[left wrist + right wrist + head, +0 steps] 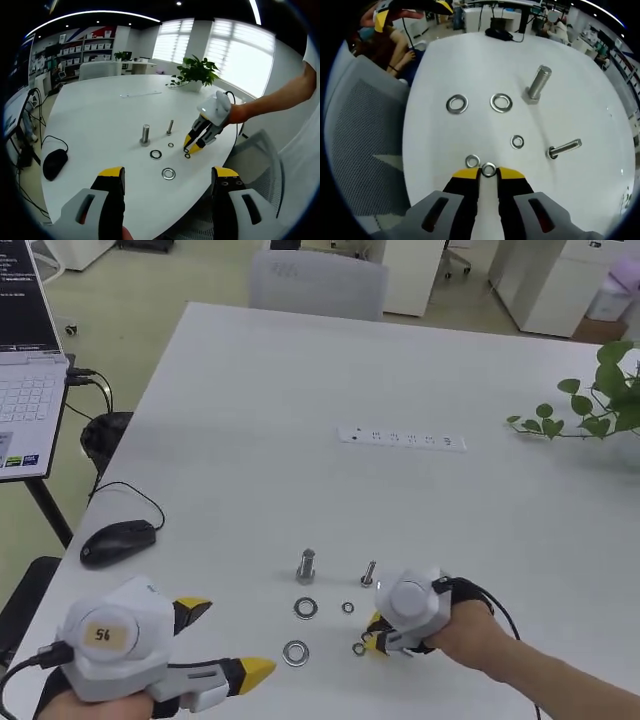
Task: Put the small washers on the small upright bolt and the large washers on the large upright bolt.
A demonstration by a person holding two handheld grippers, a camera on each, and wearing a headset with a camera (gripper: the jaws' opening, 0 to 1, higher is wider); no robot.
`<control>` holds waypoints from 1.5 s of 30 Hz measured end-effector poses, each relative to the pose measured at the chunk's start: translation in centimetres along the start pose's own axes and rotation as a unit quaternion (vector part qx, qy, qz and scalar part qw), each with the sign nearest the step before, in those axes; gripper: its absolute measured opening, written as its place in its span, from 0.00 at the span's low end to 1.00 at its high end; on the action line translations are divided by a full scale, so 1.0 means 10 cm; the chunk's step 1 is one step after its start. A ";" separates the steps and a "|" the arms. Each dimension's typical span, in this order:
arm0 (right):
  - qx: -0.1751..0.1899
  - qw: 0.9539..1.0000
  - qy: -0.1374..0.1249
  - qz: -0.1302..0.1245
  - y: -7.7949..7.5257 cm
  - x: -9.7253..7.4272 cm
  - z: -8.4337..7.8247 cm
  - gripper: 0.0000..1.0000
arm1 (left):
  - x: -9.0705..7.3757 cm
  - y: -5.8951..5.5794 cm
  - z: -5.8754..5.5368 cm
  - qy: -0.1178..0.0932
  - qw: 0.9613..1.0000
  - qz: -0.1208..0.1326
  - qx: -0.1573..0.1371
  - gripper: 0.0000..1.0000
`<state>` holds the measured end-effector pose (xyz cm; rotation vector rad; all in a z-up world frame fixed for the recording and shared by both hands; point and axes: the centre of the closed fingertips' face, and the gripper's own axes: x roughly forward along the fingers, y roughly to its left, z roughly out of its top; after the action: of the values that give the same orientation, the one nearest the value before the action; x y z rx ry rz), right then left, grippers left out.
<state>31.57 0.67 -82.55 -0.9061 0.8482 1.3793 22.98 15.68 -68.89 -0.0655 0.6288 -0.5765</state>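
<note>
The white bench point(300, 390) carries a large bolt point(306, 565) and a small bolt point(368, 574), upright and near each other; before them lie a large washer point(305, 608), a second large washer point(296, 652) nearer the front edge, a small washer point(348, 608), and a second small washer point(359, 648) just beside a third small washer point(489, 169). Farther back lies a power strip point(402, 438); at the left, a black mouse point(117, 541).

On the table point(300, 390) the big bolt point(306, 565) stands left of the small bolt point(369, 573). Two big washers point(305, 608) lie in front of the big bolt, one behind the other. A small washer point(348, 608) lies in front of the small bolt. Two more small washers point(472, 161) lie nearer, side by side. The mouse point(117, 541) lies far left, and the power strip point(401, 437) lies behind the bolts.
</note>
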 end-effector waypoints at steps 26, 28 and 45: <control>0.102 0.994 -0.031 -0.031 -0.05 -0.07 -0.06 0.14 | -0.04 0.06 0.02 -0.002 1.000 0.005 -0.001 0.69; 0.103 0.994 -0.029 -0.031 -0.05 -0.06 -0.08 0.14 | -0.04 0.06 0.02 -0.002 1.000 0.005 -0.001 0.69; -0.098 0.993 0.016 0.058 0.01 -0.06 -0.12 0.18 | -0.06 0.05 -0.01 -0.001 1.000 0.007 -0.002 0.69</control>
<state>31.44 -0.63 -82.51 -1.0455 0.8101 1.5732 22.78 16.41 -68.77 -0.0655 0.6279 -0.5623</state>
